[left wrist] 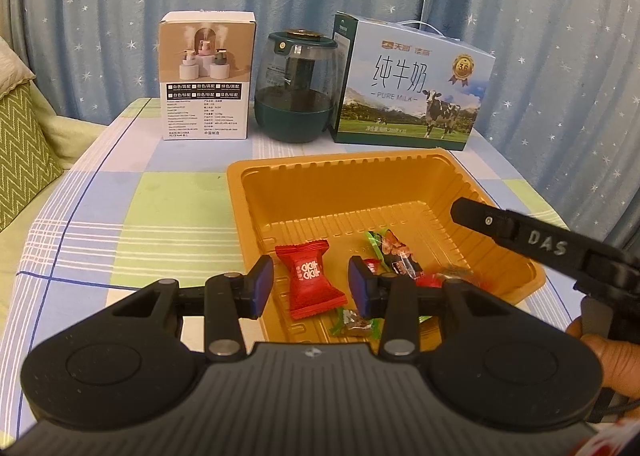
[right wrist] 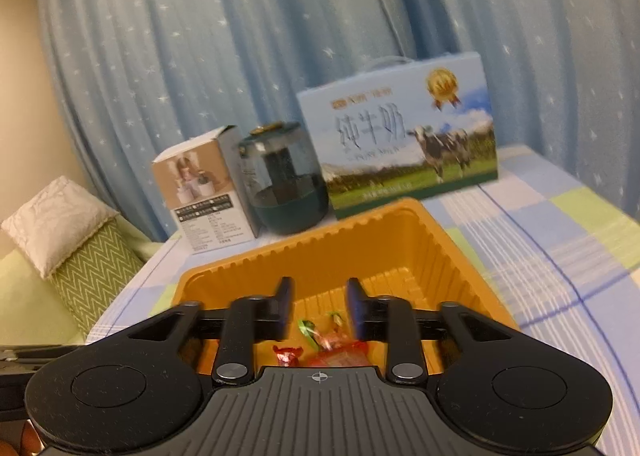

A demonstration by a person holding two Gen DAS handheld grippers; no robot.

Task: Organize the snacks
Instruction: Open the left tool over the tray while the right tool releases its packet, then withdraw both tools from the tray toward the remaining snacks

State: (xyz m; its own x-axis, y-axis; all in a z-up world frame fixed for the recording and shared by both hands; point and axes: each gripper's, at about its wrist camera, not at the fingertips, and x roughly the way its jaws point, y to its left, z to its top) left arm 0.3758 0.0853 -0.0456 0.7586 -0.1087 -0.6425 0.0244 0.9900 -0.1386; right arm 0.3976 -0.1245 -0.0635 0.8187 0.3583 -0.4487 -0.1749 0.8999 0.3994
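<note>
While both grippers hover over the tray [left wrist: 496, 280], the left gripper [left wrist: 312, 284] and right gripper [right wrist: 318, 306] are spread apart, grasping nothing. Snacks [left wrist: 310, 282] lie inside the tray on its floor. Judging by this, a drop-off looks finished; next, fetch another snack, none visible outside.

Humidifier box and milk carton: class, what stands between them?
A dark green humidifier stands between the humidifier box and milk carton, clearest in the left wrist view.
</note>
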